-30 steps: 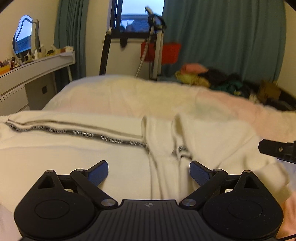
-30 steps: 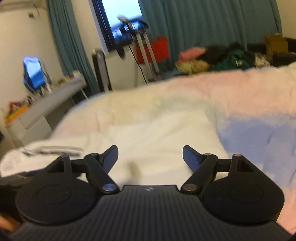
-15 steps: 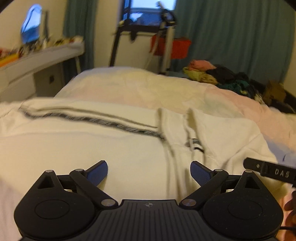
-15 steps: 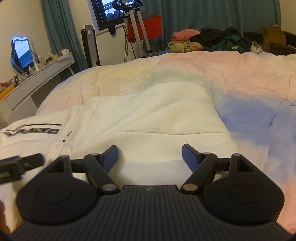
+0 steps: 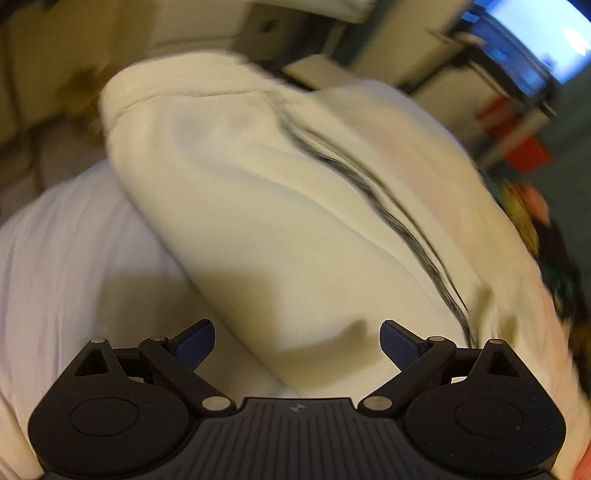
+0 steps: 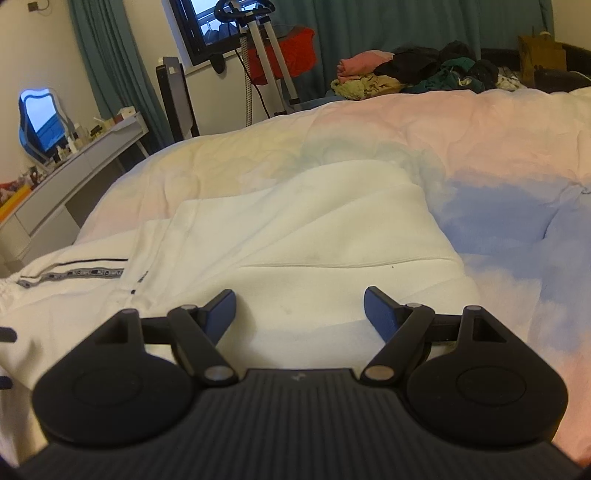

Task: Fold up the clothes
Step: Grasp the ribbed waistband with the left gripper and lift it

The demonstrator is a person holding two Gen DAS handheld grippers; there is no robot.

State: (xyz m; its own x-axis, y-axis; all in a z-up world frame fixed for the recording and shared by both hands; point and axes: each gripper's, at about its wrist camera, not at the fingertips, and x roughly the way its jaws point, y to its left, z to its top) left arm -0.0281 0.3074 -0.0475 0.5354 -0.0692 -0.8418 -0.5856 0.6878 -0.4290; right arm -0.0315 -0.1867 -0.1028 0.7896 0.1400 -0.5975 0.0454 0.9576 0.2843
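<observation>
White sweatshirt (image 6: 295,236) spread flat on bed duvet (image 6: 480,147), hem just ahead of right gripper (image 6: 300,308), sleeve edge between left gripper (image 5: 297,341) fingers, both released, holding nothing; best pinched at hem corners, single layer, before folding evenly.

A: Background, right wrist view?
B: Teal curtains (image 6: 406,33) flank a dark window (image 6: 207,33); a metal stand (image 6: 266,55) rises before a red bag (image 6: 291,48).

A: Left side?
B: A wavy-edged mirror (image 6: 37,122) stands on a grey vanity surface (image 6: 74,177) among small bottles.

A: Far right?
B: A heap of mixed clothing (image 6: 417,74) lies beyond the pastel duvet (image 6: 480,147), near a brown paper bag (image 6: 541,51).
</observation>
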